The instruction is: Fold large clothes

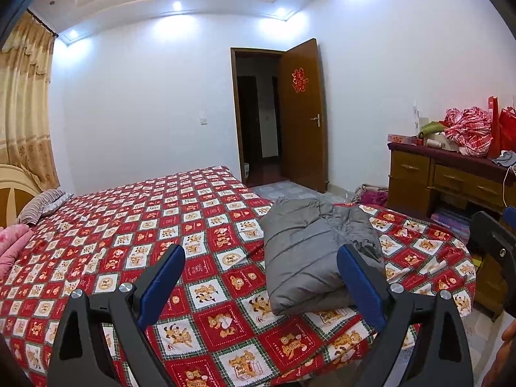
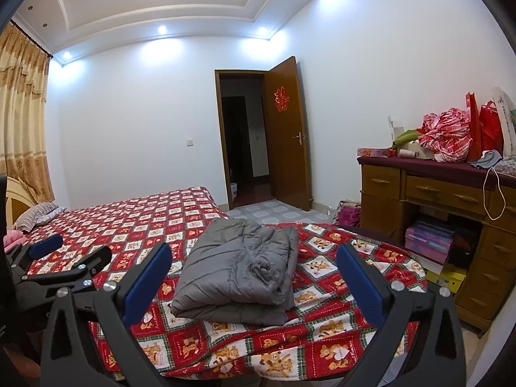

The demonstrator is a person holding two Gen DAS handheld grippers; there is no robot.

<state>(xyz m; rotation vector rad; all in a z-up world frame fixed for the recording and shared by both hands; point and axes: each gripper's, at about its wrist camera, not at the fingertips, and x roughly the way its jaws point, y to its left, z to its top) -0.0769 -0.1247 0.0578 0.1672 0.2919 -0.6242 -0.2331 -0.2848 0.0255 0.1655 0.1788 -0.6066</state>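
A grey quilted jacket (image 1: 306,251) lies folded into a thick bundle near the bed's front right corner, also seen as the grey jacket (image 2: 238,271) in the right wrist view. My left gripper (image 1: 261,258) is open above the bed, its right finger just in front of the bundle's near edge, nothing between the fingers. My right gripper (image 2: 254,258) is open too, held back from the jacket with the bundle framed between its blue pads. The left gripper (image 2: 71,251) shows at the left edge of the right wrist view.
The bed (image 1: 129,242) wears a red checked bear-print sheet. A striped pillow (image 1: 42,206) and pink bedding (image 1: 13,242) lie at its head. A wooden dresser (image 2: 435,200) piled with red cloth and bags stands right. The open door (image 2: 287,135) is behind.
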